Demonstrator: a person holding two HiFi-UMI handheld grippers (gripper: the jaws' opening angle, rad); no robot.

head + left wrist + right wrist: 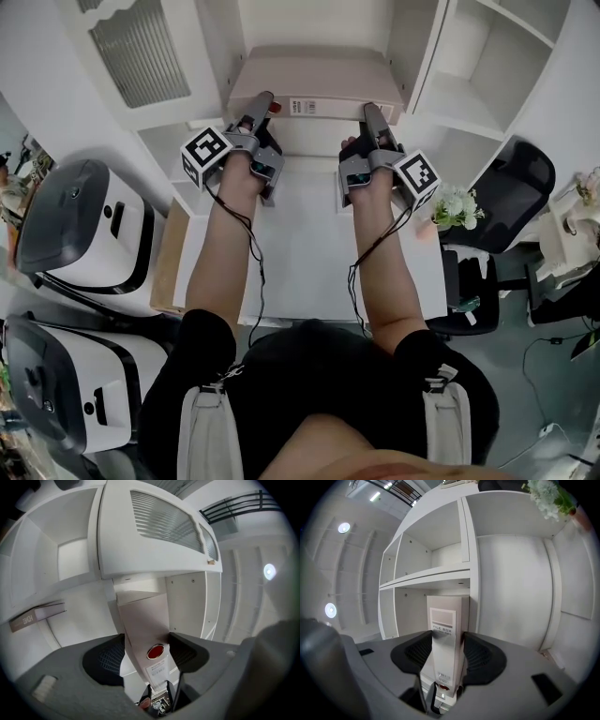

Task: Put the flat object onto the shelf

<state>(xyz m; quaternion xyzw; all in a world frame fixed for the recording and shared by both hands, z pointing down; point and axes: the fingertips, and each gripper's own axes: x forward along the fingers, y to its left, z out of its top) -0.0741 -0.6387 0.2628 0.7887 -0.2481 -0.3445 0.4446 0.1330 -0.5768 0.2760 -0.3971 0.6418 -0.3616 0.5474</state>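
Left tongs [146, 654] are standing spread around the file box [143, 620], pads lying alongside its labelled end and not visibly pressing. Right tongs [446, 656] are pinching that same end across its thickness. The box is lying flat, its far end going into the shelf unit [417, 47] above the bench [309, 262]. I am judging it stiff, hollow, probably light and smooth-faced. Taking it near both front corners looks steadiest.

I look down on a white table [309, 272] set against white shelving [469, 103], with a ribbed-glass cabinet door [141, 52] at upper left. A black office chair [520, 183] and white flowers [457, 206] sit by the table's right edge, two white-and-black machines [84, 234] stand off its left edge, and round ceiling lights [344, 527] glow overhead
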